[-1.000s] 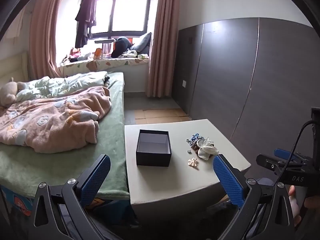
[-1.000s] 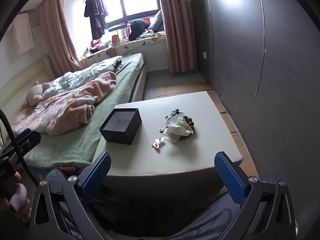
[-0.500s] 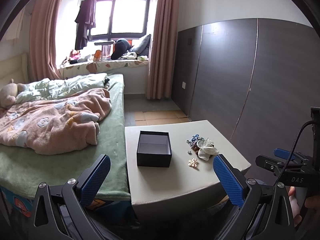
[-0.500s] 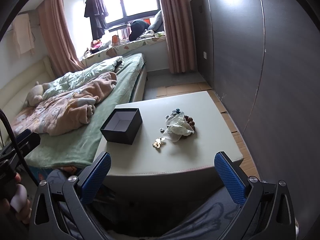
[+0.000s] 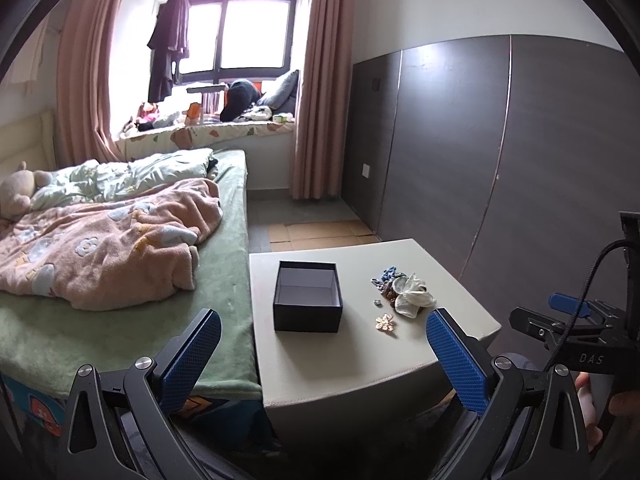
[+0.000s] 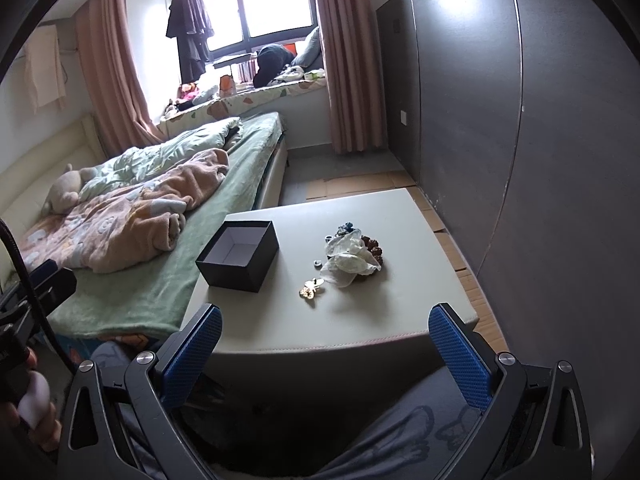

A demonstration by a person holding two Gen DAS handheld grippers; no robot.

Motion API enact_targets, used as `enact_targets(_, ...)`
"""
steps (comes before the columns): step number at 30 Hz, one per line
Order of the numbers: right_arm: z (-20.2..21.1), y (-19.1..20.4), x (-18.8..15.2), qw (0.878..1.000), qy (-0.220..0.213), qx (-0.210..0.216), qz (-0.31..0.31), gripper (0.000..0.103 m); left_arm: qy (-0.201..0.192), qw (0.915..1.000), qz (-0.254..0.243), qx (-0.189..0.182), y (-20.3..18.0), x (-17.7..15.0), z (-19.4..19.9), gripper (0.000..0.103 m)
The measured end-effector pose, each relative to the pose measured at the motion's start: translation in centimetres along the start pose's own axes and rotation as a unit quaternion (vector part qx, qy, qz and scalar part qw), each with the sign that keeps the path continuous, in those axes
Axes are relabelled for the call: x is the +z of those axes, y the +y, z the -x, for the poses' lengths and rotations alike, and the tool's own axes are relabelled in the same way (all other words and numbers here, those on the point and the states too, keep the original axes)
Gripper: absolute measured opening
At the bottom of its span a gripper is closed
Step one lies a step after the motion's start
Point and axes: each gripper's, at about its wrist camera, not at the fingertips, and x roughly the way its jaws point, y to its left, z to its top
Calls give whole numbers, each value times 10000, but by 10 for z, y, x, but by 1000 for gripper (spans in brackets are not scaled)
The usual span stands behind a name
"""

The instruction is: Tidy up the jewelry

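An open dark box [image 5: 307,301] [image 6: 238,255] with a pale, empty inside stands on a beige table [image 5: 360,364] [image 6: 360,316]. To its right lies a small heap of jewelry: a white fabric flower [image 5: 412,295] [image 6: 350,263], blue and brown beads [image 5: 385,278] [image 6: 373,245], a tiny silver piece [image 5: 376,302] [image 6: 318,263] and a gold brooch [image 5: 385,323] [image 6: 311,289] nearest me. My left gripper [image 5: 324,356] is open, held back from the table's near edge. My right gripper [image 6: 325,352] is open too, also short of the table, nothing between its fingers.
A bed [image 5: 120,280] with a pink blanket [image 5: 104,248] and green sheet borders the table's left side. A dark panelled wall [image 5: 500,152] runs along the right. Cardboard [image 5: 320,232] covers the floor beyond the table. A hand [image 6: 28,404] holds the other gripper at the left.
Both grippers have drifted slightly; the view shifts a little. The box and jewelry have not moved, and both grippers stay open.
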Motion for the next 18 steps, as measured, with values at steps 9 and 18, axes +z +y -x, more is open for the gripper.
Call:
enact_targets(9,3,-4,-2,10000,-42,-19,-63,103,19,9999,123,-6,9,-4,1,103)
enact_targets(18,5,-5,-6,9999,-81,-112,-25,103,46,9999,161,36,16,-10,6,103)
